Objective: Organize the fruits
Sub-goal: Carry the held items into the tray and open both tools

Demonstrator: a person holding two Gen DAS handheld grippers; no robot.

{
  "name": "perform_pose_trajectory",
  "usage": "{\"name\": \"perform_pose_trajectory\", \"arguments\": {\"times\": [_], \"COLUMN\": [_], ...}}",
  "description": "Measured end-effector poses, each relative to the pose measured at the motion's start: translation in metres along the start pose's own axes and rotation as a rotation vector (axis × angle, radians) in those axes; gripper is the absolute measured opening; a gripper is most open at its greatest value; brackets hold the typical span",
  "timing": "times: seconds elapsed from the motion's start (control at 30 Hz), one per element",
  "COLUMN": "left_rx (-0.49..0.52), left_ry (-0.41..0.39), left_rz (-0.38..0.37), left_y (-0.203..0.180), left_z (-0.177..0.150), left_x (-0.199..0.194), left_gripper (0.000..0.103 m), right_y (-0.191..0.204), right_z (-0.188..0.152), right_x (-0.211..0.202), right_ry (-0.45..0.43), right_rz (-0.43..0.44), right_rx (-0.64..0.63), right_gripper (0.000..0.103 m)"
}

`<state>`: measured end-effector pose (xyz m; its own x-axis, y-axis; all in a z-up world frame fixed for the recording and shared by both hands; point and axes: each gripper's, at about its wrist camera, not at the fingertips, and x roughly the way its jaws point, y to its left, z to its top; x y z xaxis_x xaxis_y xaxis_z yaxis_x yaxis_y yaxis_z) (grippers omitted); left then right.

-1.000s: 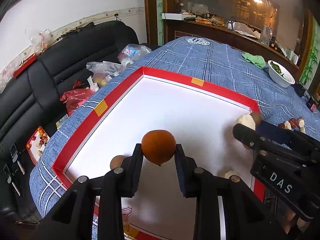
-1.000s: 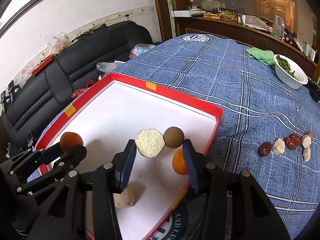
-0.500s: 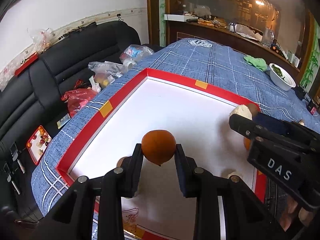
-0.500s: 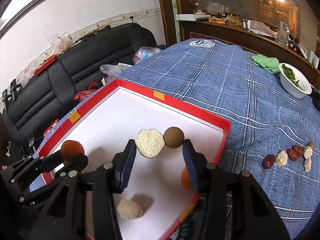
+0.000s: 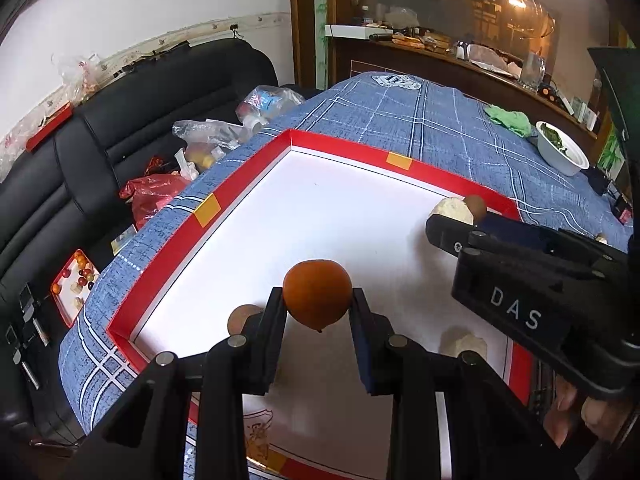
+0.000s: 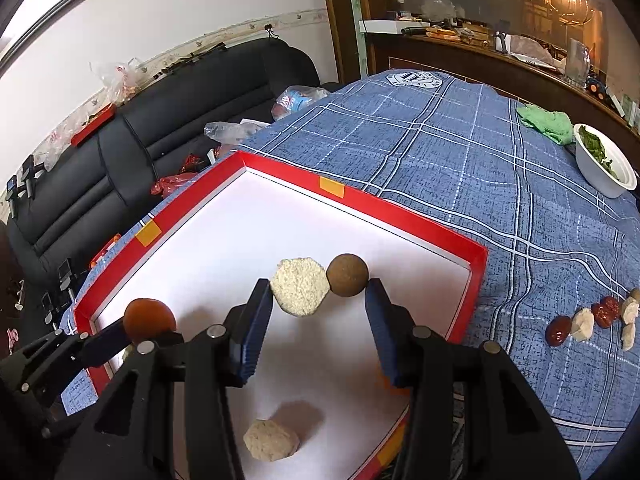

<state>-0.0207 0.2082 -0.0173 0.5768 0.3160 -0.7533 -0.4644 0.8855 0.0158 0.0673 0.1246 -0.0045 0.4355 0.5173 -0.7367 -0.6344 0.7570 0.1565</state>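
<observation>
An orange fruit (image 5: 317,298) is pinched in my left gripper (image 5: 318,308), held in the air above the white floor of the red-rimmed tray (image 5: 248,184). My right gripper (image 6: 320,294) is shut on a beige rough lump (image 6: 300,286) and a brown ball (image 6: 347,275) side by side, also above the tray (image 6: 400,216). On the tray floor lie another beige lump (image 6: 271,439) and a brown ball (image 5: 240,316), the latter partly hidden by my left finger. An orange fruit (image 6: 382,380) barely shows behind my right finger.
On the blue plaid cloth (image 6: 460,152) right of the tray lie red dates (image 6: 558,330) and beige pieces (image 6: 582,324). A white bowl of greens (image 6: 604,168) and a green rag (image 6: 546,122) are at the far right. A black sofa (image 5: 120,128) with bags runs along the left.
Both grippers have lifted and drawn back over the tray, each keeping its load. The orange fruit on the tray floor has slipped almost out of sight behind my right finger.
</observation>
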Motion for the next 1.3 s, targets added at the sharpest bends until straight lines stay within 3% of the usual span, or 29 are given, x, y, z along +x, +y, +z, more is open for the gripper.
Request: {"name": "perform_pose_trajectory", "arguments": {"times": [0.87, 1.03, 1.1, 1.2, 1.3], "left_rx": [0.012, -0.015, -0.017, -0.030, -0.026], "left_ry": [0.004, 0.019, 0.032, -0.010, -0.042], "left_rz": [0.006, 0.017, 0.015, 0.022, 0.031], "left_y": [-0.001, 0.003, 0.005, 0.007, 0.007], "left_z": [-0.003, -0.003, -0.003, -0.003, -0.002], "left_x": [0.001, 0.001, 0.002, -0.007, -0.016], "left_gripper": [0.031, 0.033, 0.048, 0.066, 0.070], "right_y": [0.006, 0.004, 0.004, 0.002, 0.000], "right_z": [0.000, -0.001, 0.000, 0.000, 0.000], "right_x": [0.013, 0.010, 0.005, -0.006, -0.022], "right_ry": [0.029, 0.021, 0.013, -0.007, -0.037], "right_rz": [0.007, -0.010, -0.009, -0.008, -0.012], "right_rx": [-0.007, -0.003, -0.005, 0.004, 0.004], "right_gripper": [0.051, 0.061, 0.063, 0.066, 0.066]}}
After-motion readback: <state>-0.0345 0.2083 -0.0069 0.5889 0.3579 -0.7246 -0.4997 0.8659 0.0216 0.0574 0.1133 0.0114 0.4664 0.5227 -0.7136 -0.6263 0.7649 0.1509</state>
